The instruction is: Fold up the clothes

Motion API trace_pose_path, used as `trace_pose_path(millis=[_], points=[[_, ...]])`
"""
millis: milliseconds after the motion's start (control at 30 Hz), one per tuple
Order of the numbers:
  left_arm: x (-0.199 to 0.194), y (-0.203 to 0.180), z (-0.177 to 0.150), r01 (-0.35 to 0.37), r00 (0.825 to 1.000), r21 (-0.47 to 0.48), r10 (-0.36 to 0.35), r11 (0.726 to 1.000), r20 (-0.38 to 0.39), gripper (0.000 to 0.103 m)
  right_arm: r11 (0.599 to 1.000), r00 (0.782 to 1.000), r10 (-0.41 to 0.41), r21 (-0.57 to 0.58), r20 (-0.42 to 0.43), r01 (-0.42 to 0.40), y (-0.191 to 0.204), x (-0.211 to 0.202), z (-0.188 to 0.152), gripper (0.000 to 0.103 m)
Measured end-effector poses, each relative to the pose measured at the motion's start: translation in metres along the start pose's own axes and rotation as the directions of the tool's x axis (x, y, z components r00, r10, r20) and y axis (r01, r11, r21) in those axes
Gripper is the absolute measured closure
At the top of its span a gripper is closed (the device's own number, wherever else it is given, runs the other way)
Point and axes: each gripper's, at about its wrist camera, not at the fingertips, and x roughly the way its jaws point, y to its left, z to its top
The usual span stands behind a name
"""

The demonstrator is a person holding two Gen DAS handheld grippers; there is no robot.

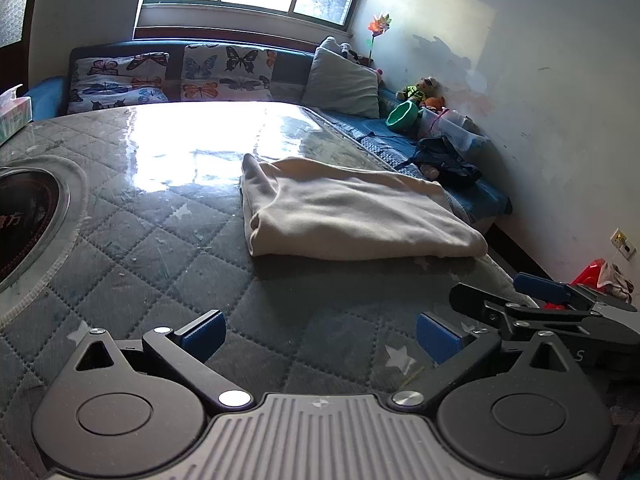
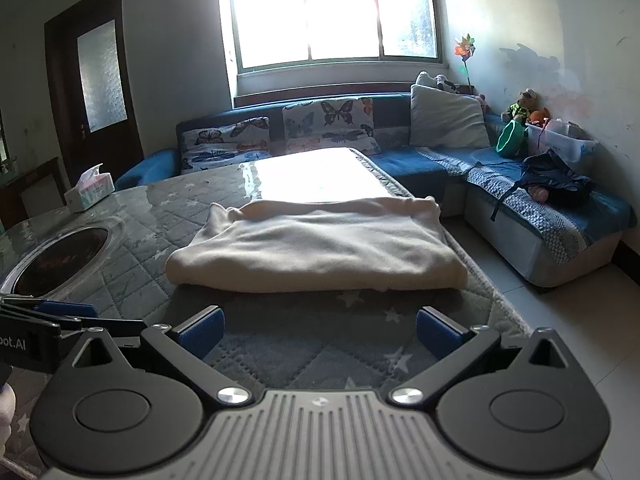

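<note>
- I have the left tongs spread wide with nothing between the blue pads, low over the quilted counter.
- My right tongs are just as wide apart and empty, side by side with the left ones.
- The cream sweater, already folded into a flat packet, lies on the counter near its right edge, ahead of both tongs and touching neither.
- From my right tongs it sits straight ahead, long axis running across my reach; from the left tongs the cream sweater lies ahead and off to the right.
- I judge the right tongs nearer, so any further fold starts from that near edge.
</note>
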Motion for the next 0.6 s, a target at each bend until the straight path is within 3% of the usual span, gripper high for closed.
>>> trace_pose_path(millis=[600], points=[[-0.009,-0.009,-0.007,-0.002,1.000,0.020,0.001,1.000,0.014,0.000,1.000,1.000,0.009,-0.005,0.010,-0.009,0.006,-0.016,-0.009,0.000]])
